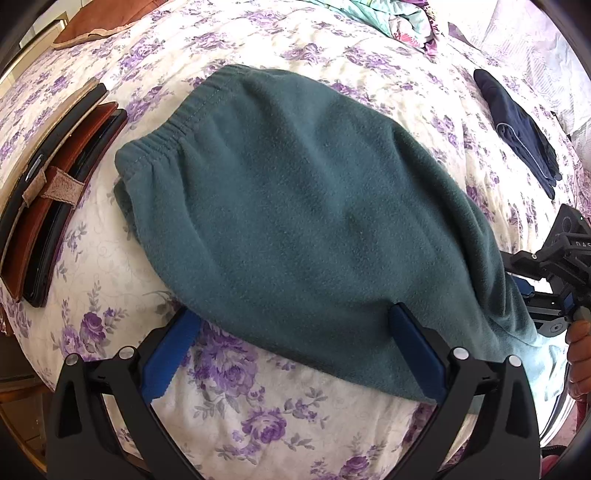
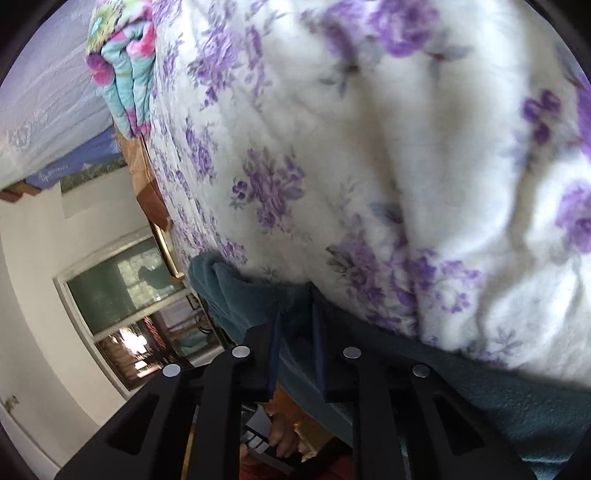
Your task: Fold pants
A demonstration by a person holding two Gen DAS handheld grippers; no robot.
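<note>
Teal fleece pants (image 1: 306,206) lie folded on the floral bedspread (image 1: 258,413), the elastic waistband at the upper left. My left gripper (image 1: 291,328) is open at the pants' near edge, its blue fingers (image 1: 166,354) apart, the right finger lying on the fabric. My right gripper (image 1: 554,280) shows at the right edge by the pants' lower corner. In the right wrist view, rolled on its side, my right gripper (image 2: 297,314) is shut on a fold of the teal pants (image 2: 240,295) at the bed's edge.
A brown leather case with dark devices (image 1: 48,206) lies at the left. A folded navy garment (image 1: 517,125) lies at the right. A colourful quilt (image 1: 399,18) is at the far side. A window (image 2: 122,291) shows beyond the bed (image 2: 406,147).
</note>
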